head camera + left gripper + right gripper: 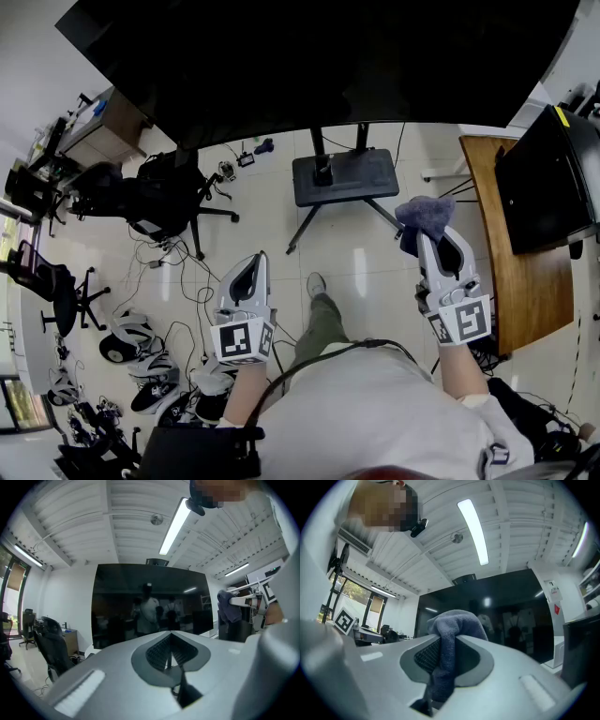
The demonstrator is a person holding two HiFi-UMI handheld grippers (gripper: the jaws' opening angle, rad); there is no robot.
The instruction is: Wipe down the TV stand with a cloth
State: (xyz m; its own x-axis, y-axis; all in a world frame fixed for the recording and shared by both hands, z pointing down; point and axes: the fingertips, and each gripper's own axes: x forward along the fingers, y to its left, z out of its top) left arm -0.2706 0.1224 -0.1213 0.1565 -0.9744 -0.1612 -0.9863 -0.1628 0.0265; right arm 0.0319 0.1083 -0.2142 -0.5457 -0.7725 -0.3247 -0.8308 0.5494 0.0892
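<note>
The cloth (425, 214) sat right of centre in the head view, bunched in a grey-blue wad at the tip of the right gripper (433, 240), whose jaws were pinched on it. In the right gripper view a fold of it (451, 634) ran down between the jaws and swelled out over their tips. It looked soft, light and limp, a fleecy piece likely to flop and drag rather than resist. A grip on a gathered fold, as here, seemed sound, leaving the loose wad proud of the tips as the wiping face

Up and to the left of it in that view stood the TV stand (345, 175), a dark base plate with thin legs on the tiled floor; the cloth was not touching it. Above that, the black TV (328, 56) filled the top of the frame. A wooden counter (514, 281) ran down the right edge

The left gripper (251, 270), lower left of centre, had its jaws shut together with nothing between them

No brand showed on the TV or stand. The square markers (241, 340) on the grippers carried black-and-white patterns, not letters. A red tag (557, 609) on a white pillar, right of the right gripper view, was too small to read
</note>
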